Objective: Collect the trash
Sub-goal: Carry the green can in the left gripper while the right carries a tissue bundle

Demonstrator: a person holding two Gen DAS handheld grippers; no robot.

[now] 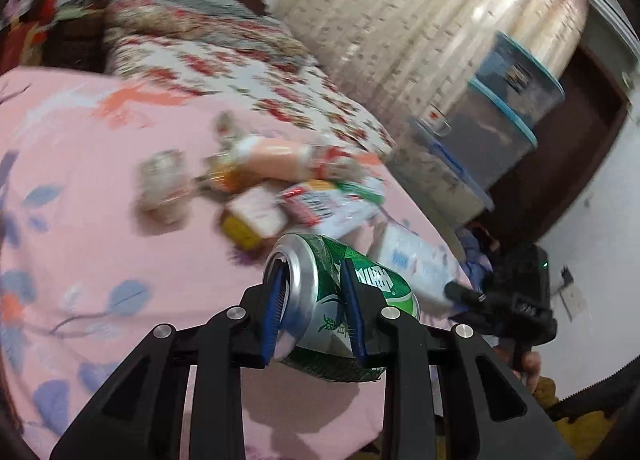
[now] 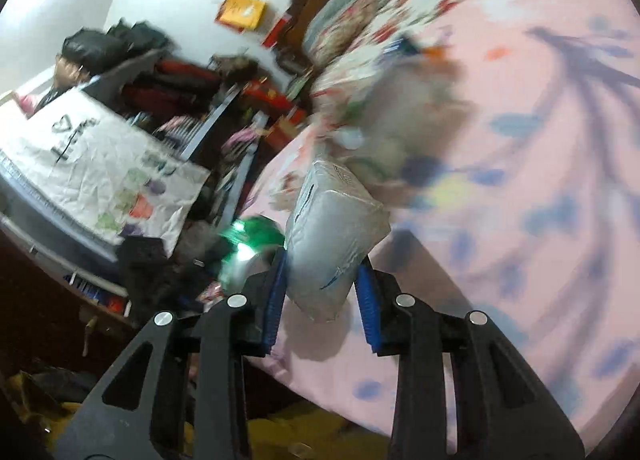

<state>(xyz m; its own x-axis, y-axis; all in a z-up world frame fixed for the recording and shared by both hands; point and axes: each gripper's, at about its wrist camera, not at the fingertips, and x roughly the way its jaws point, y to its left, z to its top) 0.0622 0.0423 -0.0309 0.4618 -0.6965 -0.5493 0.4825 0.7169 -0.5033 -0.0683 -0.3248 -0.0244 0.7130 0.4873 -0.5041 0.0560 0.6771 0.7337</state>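
Motion blur smears most of both views, so the heap of litter [image 1: 280, 188] on the pink bedspread [image 1: 100, 220] reads only as wrappers, a small jar and a pale bottle; their labels cannot be made out. In the right wrist view the green can [image 2: 256, 236] is a blurred streak, partly hidden behind the white packet [image 2: 332, 236].

Stacked clear storage bins [image 1: 504, 128] with blue lids stand beside the bed against the curtain [image 1: 432, 12]; their contents are too hazy to name.

The left claw [image 1: 314, 320] is clamped on the green can [image 1: 344, 300], which lies on its side between the blue pads, silver top toward the left pad, lifted clear of the bedspread near the bed's edge. The can is dented, with white lettering. The right claw [image 2: 322, 300] grips the white packet, a crinkled plastic-wrapped block with faint blue print, held above the bedspread's edge.
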